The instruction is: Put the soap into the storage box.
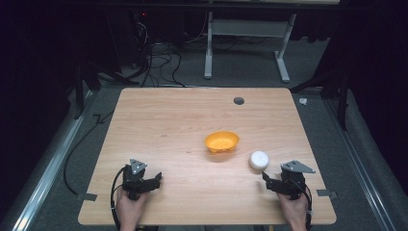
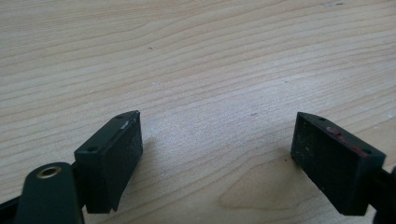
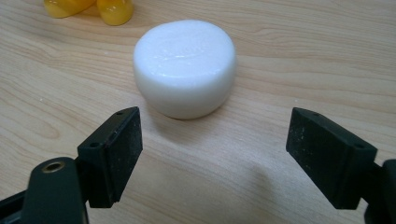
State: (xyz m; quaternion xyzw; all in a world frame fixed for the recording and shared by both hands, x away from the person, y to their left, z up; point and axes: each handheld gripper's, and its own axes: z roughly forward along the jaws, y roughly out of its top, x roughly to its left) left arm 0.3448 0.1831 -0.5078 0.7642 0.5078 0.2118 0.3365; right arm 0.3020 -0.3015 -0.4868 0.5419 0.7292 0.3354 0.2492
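Right gripper (image 3: 212,154) jaws spread wide, empty, white puck (image 3: 185,66) just ahead, near table (image 1: 168,120) right edge. Orange bowl (image 1: 222,142) beside puck. Left gripper (image 2: 215,158) jaws released, near front-left corner.

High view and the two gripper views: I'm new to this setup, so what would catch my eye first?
The orange bowl stands out brightly near the middle of the wooden table. Just to its right sits a white round puck-like block, directly ahead of the right hand-held gripper, whose jaws stand wide open. The left hand-held gripper is also open, over bare wood.
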